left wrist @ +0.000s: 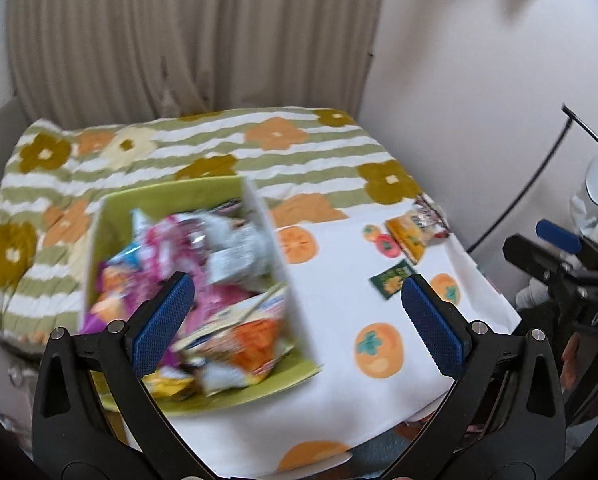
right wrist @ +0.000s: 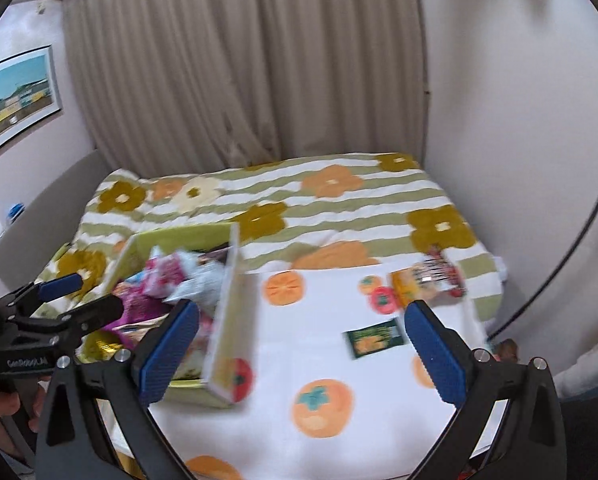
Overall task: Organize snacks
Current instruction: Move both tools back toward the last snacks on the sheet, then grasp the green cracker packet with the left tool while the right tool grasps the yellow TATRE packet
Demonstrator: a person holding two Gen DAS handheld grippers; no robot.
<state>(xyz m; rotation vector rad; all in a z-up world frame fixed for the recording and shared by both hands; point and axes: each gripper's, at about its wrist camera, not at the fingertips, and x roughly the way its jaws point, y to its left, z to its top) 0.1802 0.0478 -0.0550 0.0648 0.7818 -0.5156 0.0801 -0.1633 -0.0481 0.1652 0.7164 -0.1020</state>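
A green box full of several mixed snack packets sits on the white persimmon-print cloth. Loose on the cloth to its right lie a small dark green packet, a yellow-orange packet and a red-and-white packet. My left gripper hangs open above the box's near right corner, holding nothing. My right gripper is open too, over the cloth between the box and the green packet. The left gripper also shows at the right wrist view's left edge.
The cloth lies on a bed with a green-striped flower quilt. Beige curtains hang behind, a white wall stands on the right, and a framed picture on the left. A black curved cable runs beside the bed's right edge.
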